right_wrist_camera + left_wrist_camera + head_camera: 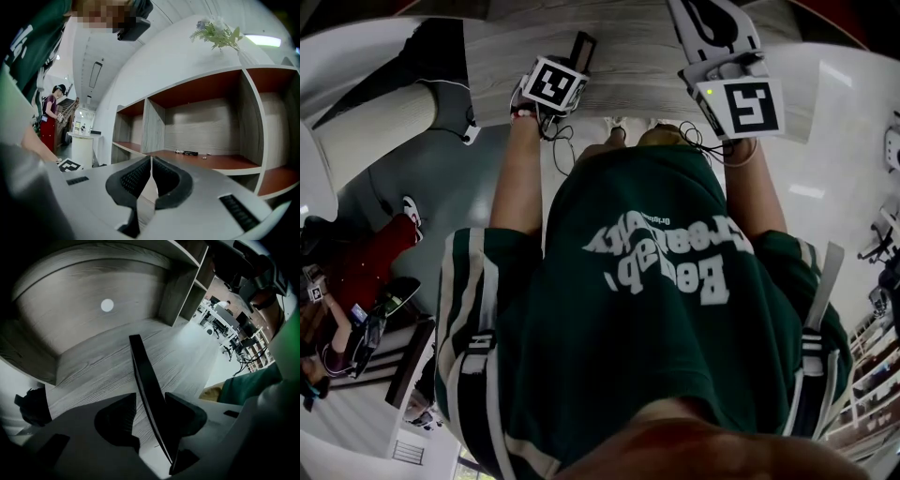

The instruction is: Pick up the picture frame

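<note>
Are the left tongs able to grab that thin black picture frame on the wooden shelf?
Likely yes: the left tongs are open with the picture frame standing between them, nothing blocking.

Count by kind:
- Grippers: 2, left gripper [149, 414] and right gripper [151, 180].
- Picture frame [143, 376]: 1.

Right gripper view:
- Pen [186, 153]: 1, centre, on the shelf [220, 163].
- Flower sprig [218, 33]: 1, upper right.
- Bystander [50, 117]: 1, left edge.

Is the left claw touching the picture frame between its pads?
Cannot tell. In the left gripper view the left claw straddles the picture frame: the shelf board shows beside one pad, but the frame overlaps the other pad.
</note>
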